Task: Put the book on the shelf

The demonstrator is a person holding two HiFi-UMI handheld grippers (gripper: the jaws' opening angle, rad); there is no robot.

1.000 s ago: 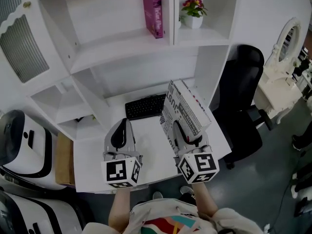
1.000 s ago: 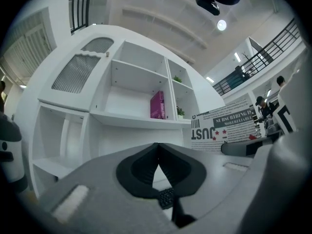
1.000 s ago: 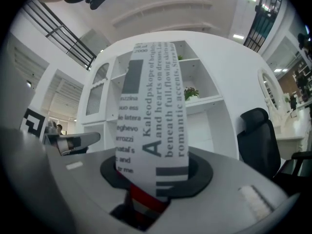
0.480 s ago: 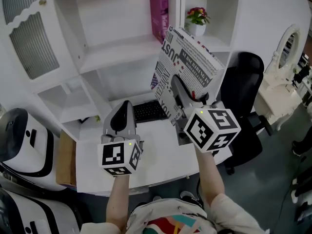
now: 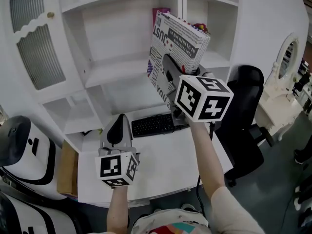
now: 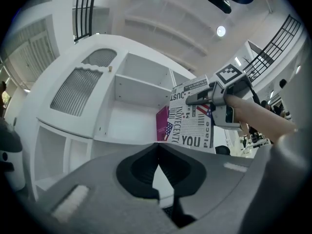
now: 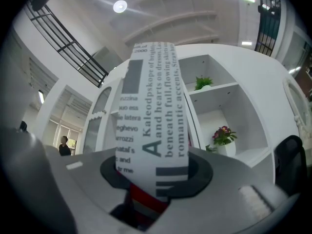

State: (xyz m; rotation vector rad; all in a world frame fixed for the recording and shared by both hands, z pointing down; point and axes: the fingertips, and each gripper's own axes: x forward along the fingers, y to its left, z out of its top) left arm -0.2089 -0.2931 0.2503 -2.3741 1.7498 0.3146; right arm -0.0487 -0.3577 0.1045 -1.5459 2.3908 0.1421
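Observation:
A thick book with black-and-white newsprint covers [image 5: 178, 45] is raised in front of the white shelf unit [image 5: 122, 65], and my right gripper [image 5: 171, 77] is shut on its lower end. The right gripper view has the book's spine [image 7: 151, 126] standing upright between the jaws. A pink book [image 5: 157, 16] stands on the shelf just behind it. My left gripper [image 5: 119, 130] hovers low over the desk [image 5: 156, 160], jaws shut and empty; its own view shows the book [image 6: 192, 126] and the right gripper [image 6: 212, 94] held up ahead.
A black keyboard [image 5: 153, 124] lies on the desk under the shelf. A small potted flower [image 7: 224, 138] stands in the right shelf bay. A black office chair [image 5: 248, 106] is at the right, and white-and-black machines [image 5: 22, 155] stand at the left.
My right gripper has lifted the newsprint book from desk height up to the shelf level, in front of the pink book. The left gripper has stayed low over the desk.

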